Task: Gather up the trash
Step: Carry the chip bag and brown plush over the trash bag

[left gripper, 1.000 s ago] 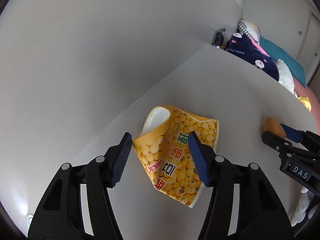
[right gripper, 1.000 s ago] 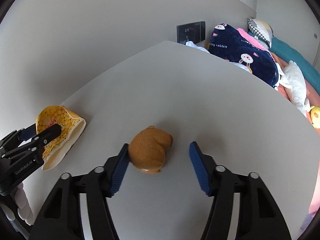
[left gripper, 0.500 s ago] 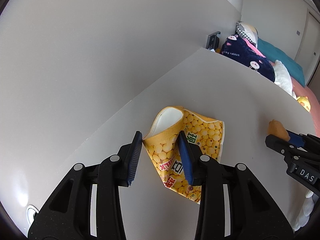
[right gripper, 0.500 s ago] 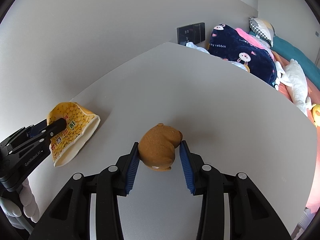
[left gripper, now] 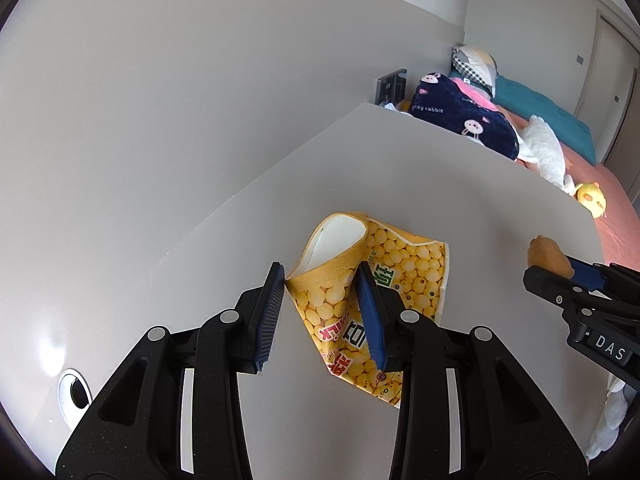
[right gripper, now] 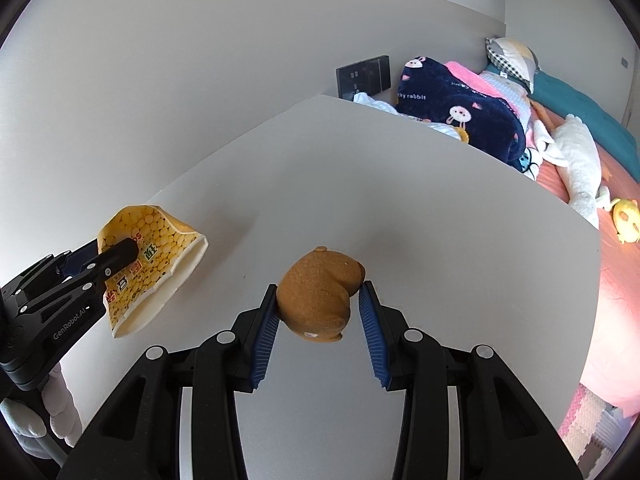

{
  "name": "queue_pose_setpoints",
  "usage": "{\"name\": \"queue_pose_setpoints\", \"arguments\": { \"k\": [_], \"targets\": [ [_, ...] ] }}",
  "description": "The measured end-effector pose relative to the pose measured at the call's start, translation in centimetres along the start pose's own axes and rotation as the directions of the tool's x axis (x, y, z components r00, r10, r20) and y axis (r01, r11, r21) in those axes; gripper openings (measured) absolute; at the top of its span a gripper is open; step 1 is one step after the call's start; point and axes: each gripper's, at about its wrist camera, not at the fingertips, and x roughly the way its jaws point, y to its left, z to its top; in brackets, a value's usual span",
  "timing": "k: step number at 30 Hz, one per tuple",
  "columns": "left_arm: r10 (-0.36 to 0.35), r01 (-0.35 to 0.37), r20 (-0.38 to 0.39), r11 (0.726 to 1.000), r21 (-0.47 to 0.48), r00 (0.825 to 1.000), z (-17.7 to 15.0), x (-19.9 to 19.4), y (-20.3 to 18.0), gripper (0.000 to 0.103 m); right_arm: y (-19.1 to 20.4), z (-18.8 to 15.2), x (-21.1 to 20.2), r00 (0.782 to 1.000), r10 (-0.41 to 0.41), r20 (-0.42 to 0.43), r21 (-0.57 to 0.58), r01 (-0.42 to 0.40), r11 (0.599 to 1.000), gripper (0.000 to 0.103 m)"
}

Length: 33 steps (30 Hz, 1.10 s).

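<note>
A yellow snack bag (left gripper: 404, 268) printed with corn balls hangs just above the grey table (left gripper: 460, 184). My left gripper (left gripper: 320, 276) is shut on its open, folded end. In the right wrist view the same bag (right gripper: 160, 248) dangles from the left gripper (right gripper: 106, 254) at the left edge. A brown bear-shaped soft thing (right gripper: 316, 280) sits between the blue pads of my right gripper (right gripper: 319, 292), which is shut on it and holds it a little off the table. The left wrist view shows that brown thing (left gripper: 546, 254) at the far right.
A pale wall runs along the table's left side, with a round cable hole (left gripper: 74, 394) near the left corner. Beyond the far edge lies a bed with a navy rabbit blanket (right gripper: 452, 120), a white plush (right gripper: 576, 160) and a yellow toy (right gripper: 626, 216). A dark socket panel (right gripper: 364, 76) is on the wall.
Both grippers were open around their objects, then shut on them. The left now holds the snack bag, the right the brown thing, and both have risen off the table.
</note>
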Motion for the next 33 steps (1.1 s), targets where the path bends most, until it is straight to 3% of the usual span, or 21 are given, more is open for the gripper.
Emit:
{"name": "queue_pose_setpoints", "arguments": {
  "k": [21,33],
  "targets": [
    [-0.076,0.073,0.040,0.995,0.067,0.996,-2.1,-7.0,-7.9,0.037,-5.1,-4.4,-9.2,0.997,-0.043,0.069,0.050,0.039,0.998,0.042],
    [-0.124,0.118,0.044,0.986,0.119,0.991,-2.8,-8.6,-12.5,0.037,-8.1,-6.8,-13.4,0.992,-0.075,0.104,0.085,0.066,0.994,0.042]
  ]
}}
